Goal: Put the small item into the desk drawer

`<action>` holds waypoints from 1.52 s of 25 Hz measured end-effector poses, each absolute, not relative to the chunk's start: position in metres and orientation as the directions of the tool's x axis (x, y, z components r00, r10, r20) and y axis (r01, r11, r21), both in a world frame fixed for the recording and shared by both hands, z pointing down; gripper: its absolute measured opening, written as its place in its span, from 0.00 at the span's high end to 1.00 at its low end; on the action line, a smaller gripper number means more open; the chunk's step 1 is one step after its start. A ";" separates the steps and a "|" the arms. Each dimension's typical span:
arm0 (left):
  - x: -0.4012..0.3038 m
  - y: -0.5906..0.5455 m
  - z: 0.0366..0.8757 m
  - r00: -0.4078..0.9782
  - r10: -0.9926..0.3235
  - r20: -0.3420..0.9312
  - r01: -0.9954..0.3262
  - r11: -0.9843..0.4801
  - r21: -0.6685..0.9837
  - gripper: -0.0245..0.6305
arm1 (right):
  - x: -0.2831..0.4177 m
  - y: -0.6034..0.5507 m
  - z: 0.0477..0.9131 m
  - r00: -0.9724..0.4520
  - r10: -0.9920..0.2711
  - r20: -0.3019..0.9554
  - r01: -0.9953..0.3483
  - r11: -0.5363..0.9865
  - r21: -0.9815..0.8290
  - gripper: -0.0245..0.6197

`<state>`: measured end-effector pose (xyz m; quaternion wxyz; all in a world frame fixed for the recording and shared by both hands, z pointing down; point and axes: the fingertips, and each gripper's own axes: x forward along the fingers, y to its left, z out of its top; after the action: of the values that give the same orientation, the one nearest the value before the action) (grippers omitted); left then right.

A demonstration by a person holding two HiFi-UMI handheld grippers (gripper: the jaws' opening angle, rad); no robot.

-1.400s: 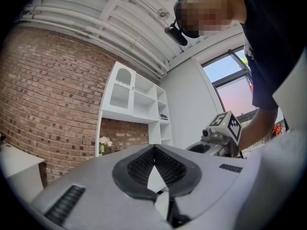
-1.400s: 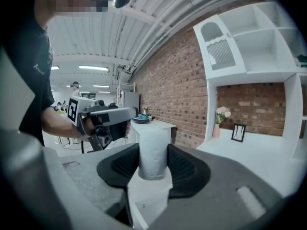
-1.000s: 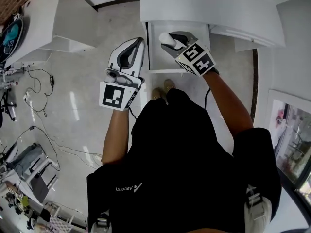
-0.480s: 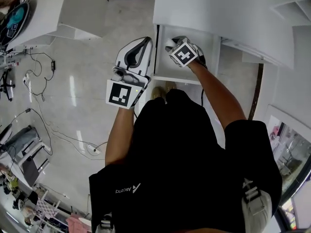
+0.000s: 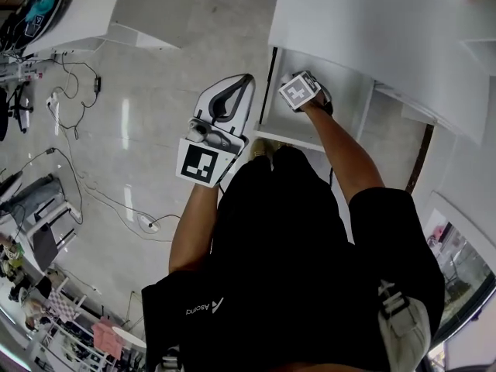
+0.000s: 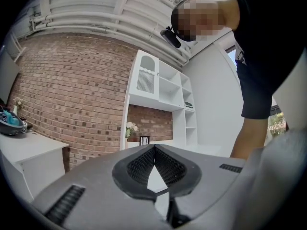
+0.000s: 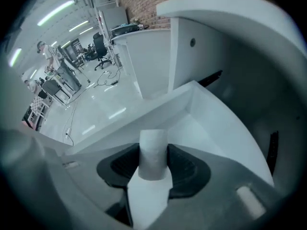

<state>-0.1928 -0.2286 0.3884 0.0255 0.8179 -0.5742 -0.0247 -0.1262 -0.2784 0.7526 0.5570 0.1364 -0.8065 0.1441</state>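
Note:
The small item, a white cylinder (image 7: 153, 150), stands upright between the black pads of my right gripper (image 7: 153, 161), which is shut on it. That gripper reaches down inside the open white desk drawer (image 7: 206, 123). In the head view its marker cube (image 5: 298, 91) sits over the drawer (image 5: 353, 99) and hides the cylinder. My left gripper (image 5: 246, 81) hangs just left of the drawer's side wall, above the floor. In the left gripper view its pads (image 6: 144, 164) meet at the tips with nothing between them.
The white desk top (image 5: 372, 29) overhangs the drawer's far end. Another white desk (image 5: 77, 14) stands at the far left. Cables (image 5: 77, 169) and a power strip (image 5: 147, 225) lie on the pale floor. The person's shoes (image 5: 263, 147) are at the drawer's near edge.
The right gripper has gone from above the drawer's front down and further into it, still holding the cylinder. The left gripper has stayed beside the drawer. The head view has shifted.

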 end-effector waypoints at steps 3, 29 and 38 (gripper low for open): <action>-0.196 -0.225 0.394 0.331 -0.943 0.017 -0.942 -0.329 0.066 0.96 | -0.124 -0.281 0.766 -0.314 -0.052 0.948 -0.389 0.918 -0.078 0.69; -0.195 -0.207 0.406 0.358 -0.932 0.056 -0.933 -0.355 0.061 0.96 | -0.133 -0.283 0.751 -0.412 -0.095 0.906 -0.400 0.912 -0.086 0.64; -0.167 -0.196 0.402 0.419 -0.908 0.023 -0.906 -0.416 0.083 0.96 | -0.103 -0.267 0.655 -0.566 -0.181 0.804 -0.425 0.900 -0.096 0.65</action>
<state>-0.1668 -0.1959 0.4015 0.0413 0.8412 -0.5389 -0.0126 -0.1030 -0.2675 0.6548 0.4325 0.1736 -0.8735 0.1412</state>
